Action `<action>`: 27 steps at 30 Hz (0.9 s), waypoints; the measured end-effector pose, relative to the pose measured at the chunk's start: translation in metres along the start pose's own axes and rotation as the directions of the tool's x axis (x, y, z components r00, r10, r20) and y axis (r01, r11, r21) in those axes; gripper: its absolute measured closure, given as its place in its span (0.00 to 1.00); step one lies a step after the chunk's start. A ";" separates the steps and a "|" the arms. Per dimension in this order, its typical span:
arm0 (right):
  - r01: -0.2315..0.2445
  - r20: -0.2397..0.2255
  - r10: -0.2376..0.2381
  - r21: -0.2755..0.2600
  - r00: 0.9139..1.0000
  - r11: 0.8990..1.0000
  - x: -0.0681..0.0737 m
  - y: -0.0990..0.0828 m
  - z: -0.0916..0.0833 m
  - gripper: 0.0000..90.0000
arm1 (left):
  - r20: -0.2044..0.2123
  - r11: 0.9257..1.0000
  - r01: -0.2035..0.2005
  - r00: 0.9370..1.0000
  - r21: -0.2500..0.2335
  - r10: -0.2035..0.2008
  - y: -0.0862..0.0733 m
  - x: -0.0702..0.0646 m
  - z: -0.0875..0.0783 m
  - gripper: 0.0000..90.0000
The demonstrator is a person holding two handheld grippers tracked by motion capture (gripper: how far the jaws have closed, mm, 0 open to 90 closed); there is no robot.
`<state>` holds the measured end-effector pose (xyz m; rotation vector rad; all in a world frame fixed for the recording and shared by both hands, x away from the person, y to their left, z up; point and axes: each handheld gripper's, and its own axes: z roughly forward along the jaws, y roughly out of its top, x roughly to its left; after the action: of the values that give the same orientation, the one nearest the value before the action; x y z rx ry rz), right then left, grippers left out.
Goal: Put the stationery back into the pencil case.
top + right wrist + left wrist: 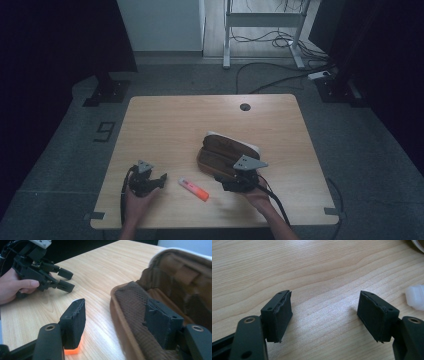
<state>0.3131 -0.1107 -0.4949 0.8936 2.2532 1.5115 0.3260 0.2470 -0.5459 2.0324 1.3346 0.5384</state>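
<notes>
An open brown case [223,150] lies right of the table's middle, with a mesh pocket inside [132,307]. A marker [193,188] with a pale cap and an orange end lies near the front edge. My right gripper [223,182] is open at the case's near end. In the right gripper view its jaws [115,322] straddle the case's rim, one over the mesh and one above the marker's orange end [72,350]. My left gripper [162,181] rests open on the wood at the left, nothing between its jaws [324,315]. The marker's pale cap [415,296] lies just beyond its right jaw.
The wooden table [175,125] has a cable hole [244,106] near its far edge. Grey carpet surrounds it, with a white desk frame [262,20] and cables behind. In the right gripper view a hand holds the left gripper [66,280].
</notes>
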 end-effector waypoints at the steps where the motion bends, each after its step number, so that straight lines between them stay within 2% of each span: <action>1: 0.003 -0.004 -0.003 0.005 1.000 1.000 0.002 -0.001 0.002 0.38 | 0.000 1.000 0.000 1.000 0.000 0.000 0.000 0.000 0.000 0.30; 7: 0.004 -0.021 -0.003 0.026 1.000 1.000 0.010 -0.004 0.012 0.40 | 0.000 1.000 0.001 1.000 -0.001 -0.001 0.000 0.000 0.000 0.30; 16: 0.032 -0.051 -0.028 0.062 0.998 0.998 0.028 -0.008 0.027 0.43 | 0.001 1.000 0.000 1.000 0.000 0.000 0.000 0.000 0.000 0.30; 27: 0.062 -0.096 -0.050 0.129 0.994 0.990 0.046 -0.017 0.053 0.48 | 0.000 1.000 -0.001 1.000 -0.001 0.001 0.000 0.000 0.000 0.31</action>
<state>0.3013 -0.0474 -0.5276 0.8030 2.4483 1.4209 0.3261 0.2468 -0.5460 2.0321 1.3333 0.5389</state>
